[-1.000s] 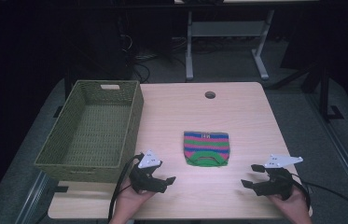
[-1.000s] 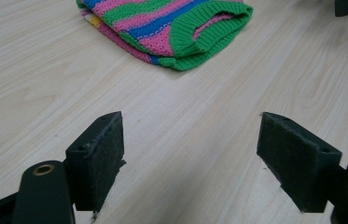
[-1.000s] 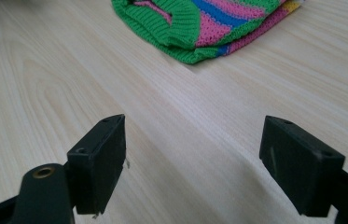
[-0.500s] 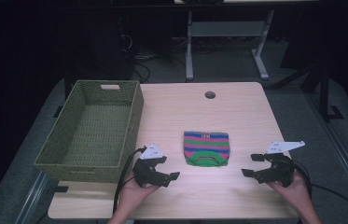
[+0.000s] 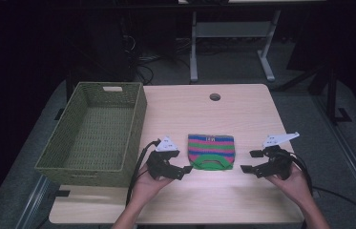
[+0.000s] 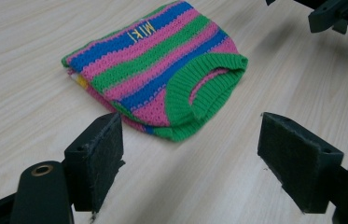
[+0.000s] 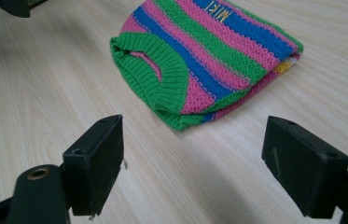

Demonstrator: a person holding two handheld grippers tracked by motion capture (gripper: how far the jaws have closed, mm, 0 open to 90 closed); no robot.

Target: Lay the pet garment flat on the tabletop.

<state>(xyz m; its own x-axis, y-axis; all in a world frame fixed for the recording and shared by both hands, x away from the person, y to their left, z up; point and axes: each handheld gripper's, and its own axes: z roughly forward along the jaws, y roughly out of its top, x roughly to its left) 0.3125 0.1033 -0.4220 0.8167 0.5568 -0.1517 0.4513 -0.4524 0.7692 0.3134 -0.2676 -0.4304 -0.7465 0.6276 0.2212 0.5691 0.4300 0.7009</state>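
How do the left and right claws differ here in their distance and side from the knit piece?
The left claw sits close to the knit piece, at its left corner; the right claw is farther off, on its right. The left one's grey plate lies flatter; the right one's juts outward. Both are open, empty, aimed at the knit.

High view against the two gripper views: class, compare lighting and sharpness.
High view: lit table, black surroundings, soft detail on the sweater. Left gripper view: knit stitches crisp, near jaws slightly soft, faint shadow under the sweater. Right gripper view: even light, no glare, sweater sharp.
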